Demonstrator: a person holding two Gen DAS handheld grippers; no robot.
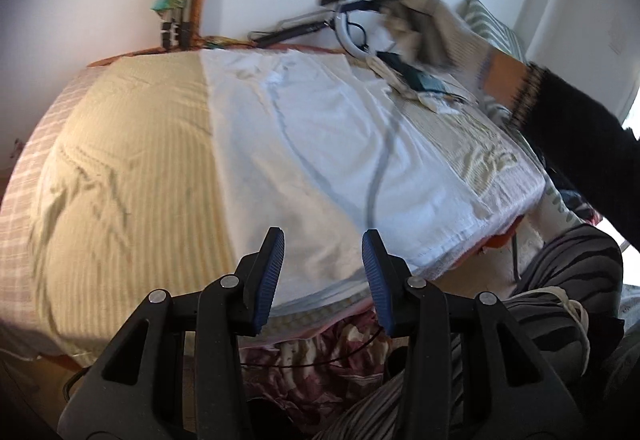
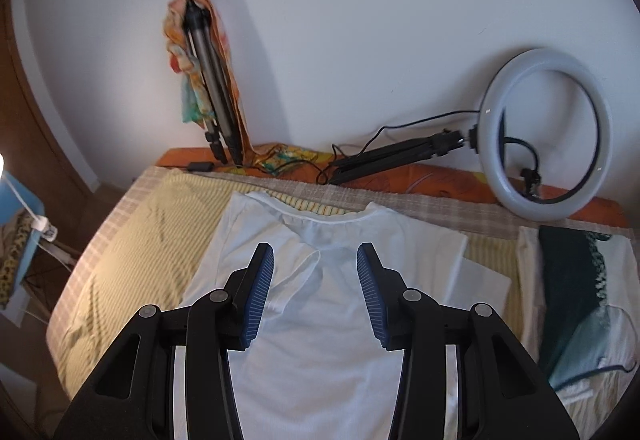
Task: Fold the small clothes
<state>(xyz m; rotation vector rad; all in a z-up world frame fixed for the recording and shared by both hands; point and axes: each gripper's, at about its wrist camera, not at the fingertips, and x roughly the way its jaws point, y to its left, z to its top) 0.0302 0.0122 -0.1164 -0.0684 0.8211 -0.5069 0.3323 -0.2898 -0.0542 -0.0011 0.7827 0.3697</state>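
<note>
A white T-shirt (image 2: pixel 320 352) lies flat on the bed, collar toward the wall, with its left side folded inward. My right gripper (image 2: pixel 316 256) hangs above the shirt's upper chest, jaws open, nothing between the blue pads. In the left wrist view the same shirt (image 1: pixel 320 128) spreads across the yellow striped bed cover (image 1: pixel 132 168). My left gripper (image 1: pixel 323 240) hovers open over the shirt's near edge, clear of the cloth. A gloved hand (image 1: pixel 440 28) with a black sleeve, blurred, carries the other tool above the shirt's far corner.
A ring light (image 2: pixel 548 132) on a black stand lies along the wall behind the bed. A folded tripod (image 2: pixel 212 80) with colourful cloth leans on the wall. Folded dark and white garments (image 2: pixel 572 300) lie right of the shirt. The person's striped trousers (image 1: pixel 560 280) are at the bed's near edge.
</note>
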